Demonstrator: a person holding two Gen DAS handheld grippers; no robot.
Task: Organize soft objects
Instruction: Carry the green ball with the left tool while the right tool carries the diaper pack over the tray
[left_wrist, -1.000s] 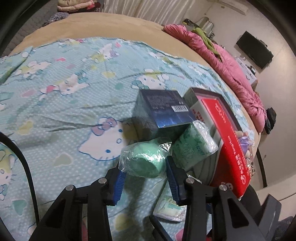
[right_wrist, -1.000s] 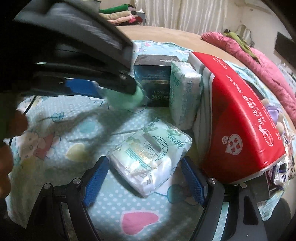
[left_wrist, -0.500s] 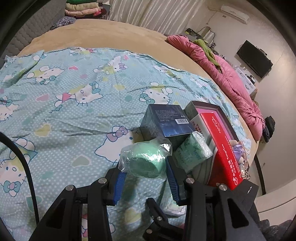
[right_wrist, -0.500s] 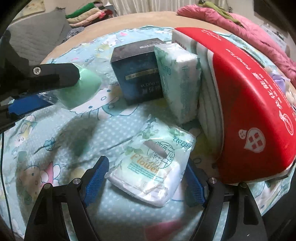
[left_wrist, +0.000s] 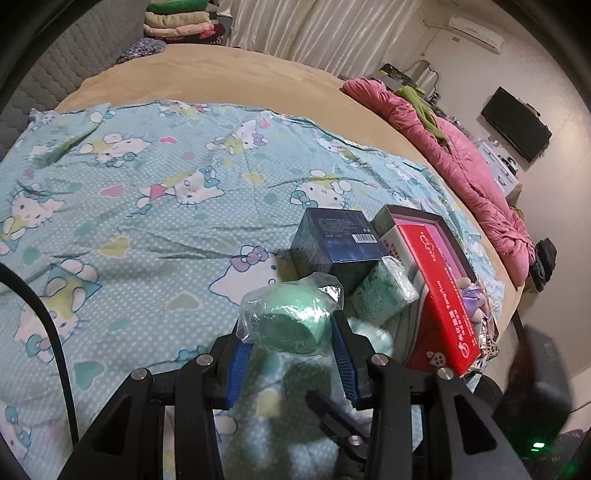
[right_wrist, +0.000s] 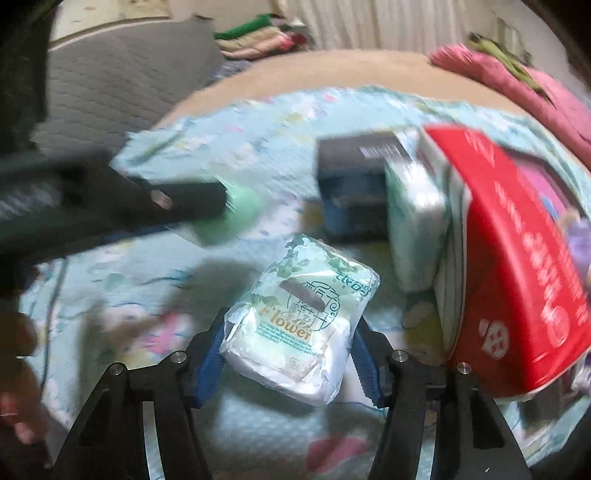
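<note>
My left gripper (left_wrist: 288, 332) is shut on a green roll in clear plastic wrap (left_wrist: 284, 314), held above the Hello Kitty sheet (left_wrist: 147, 221). In the right wrist view the same roll (right_wrist: 242, 203) shows at the left, blurred. My right gripper (right_wrist: 290, 350) has a white and green "Flower" tissue pack (right_wrist: 299, 314) between its blue pads. Its jaws are closing, and the pads press the pack's sides. The pack looks raised off the sheet. A second green tissue pack (right_wrist: 413, 229) stands upright against a big red tissue pack (right_wrist: 517, 258).
A dark blue box (left_wrist: 336, 240) stands behind the upright pack, beside an open box with a pink lining (left_wrist: 424, 229). A pink quilt (left_wrist: 461, 158) lies along the bed's right side. Folded clothes (left_wrist: 177, 22) are stacked at the back. A hand (right_wrist: 18, 369) shows at the lower left.
The left gripper rose and drew back with the green roll. The right jaws narrowed onto the Flower tissue pack and the gripper lifted with it.
</note>
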